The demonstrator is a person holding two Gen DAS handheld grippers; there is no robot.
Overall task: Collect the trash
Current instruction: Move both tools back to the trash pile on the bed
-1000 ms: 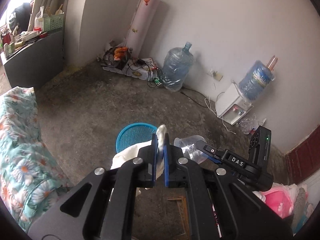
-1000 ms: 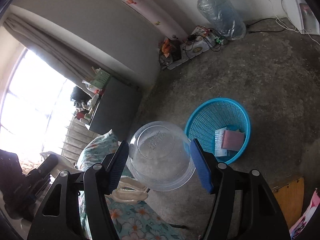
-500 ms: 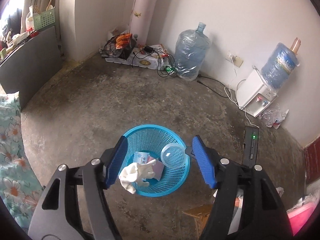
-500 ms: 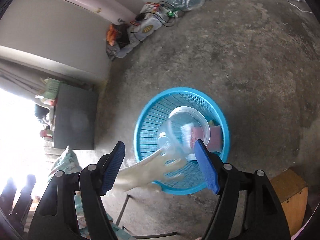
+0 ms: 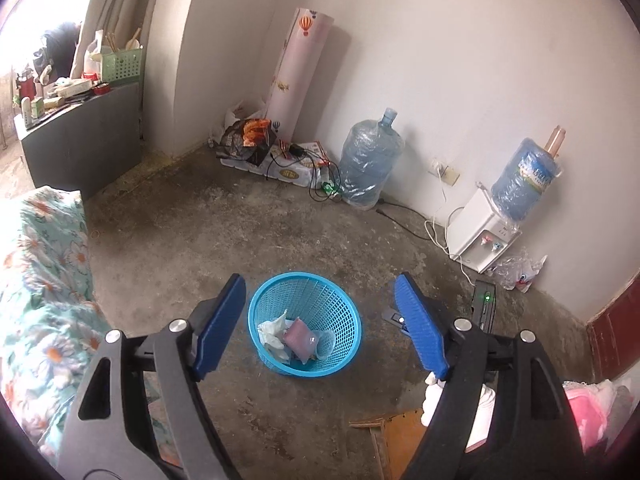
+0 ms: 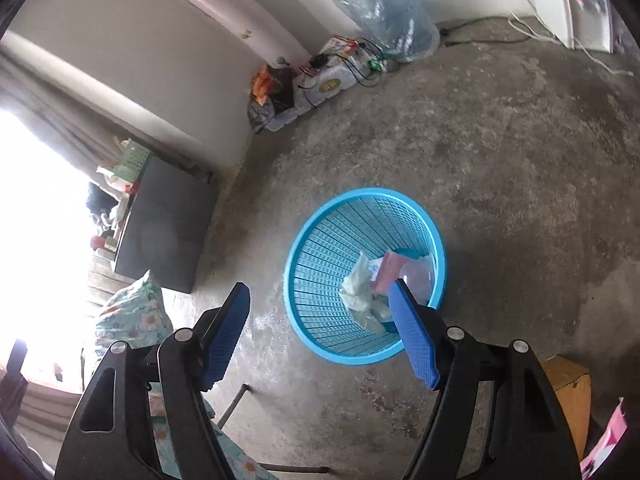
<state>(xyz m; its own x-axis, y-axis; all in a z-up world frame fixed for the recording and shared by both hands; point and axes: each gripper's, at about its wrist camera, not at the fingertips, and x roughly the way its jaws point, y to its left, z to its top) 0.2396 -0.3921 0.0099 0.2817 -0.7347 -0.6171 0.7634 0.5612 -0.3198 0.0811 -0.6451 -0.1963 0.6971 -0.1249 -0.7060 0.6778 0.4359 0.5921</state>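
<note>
**Both pieces dropped, both claws empty over the basket**

A second ago my left claw (image 5: 320, 330) was clamped on a white glove and my right claw (image 6: 320, 330) carried a clear plastic cup. Now neither holds anything. The left one's jaws are opening at this moment, with only air between its blue pads (image 5: 218, 330). The right one stands released too, its pads wide and bare, and it has come down closer to the basket.

Just past the fingertips, the blue mesh basket (image 5: 348, 312) sits on the concrete floor (image 5: 200, 232). The white glove (image 6: 360, 292) now lies crumpled inside against the near wall. Beside it rest a pink packet (image 5: 298, 338) and the clear cup (image 5: 324, 344), which lies tipped on its side at the bottom. Everything landed inside; I see nothing hanging over the rim.

So, as I judge it, this round of collecting is finished and both claws are free for the next pick.

Farther out, a loose clear plastic bag (image 5: 516, 270) lies by the white water dispenser (image 5: 480, 236), and a dark bag with orange wrappers (image 5: 246, 136) sits in the corner near the big water jug (image 5: 370, 168). Those look like the likeliest trash left, though I cannot tell from here whether they count.
</note>
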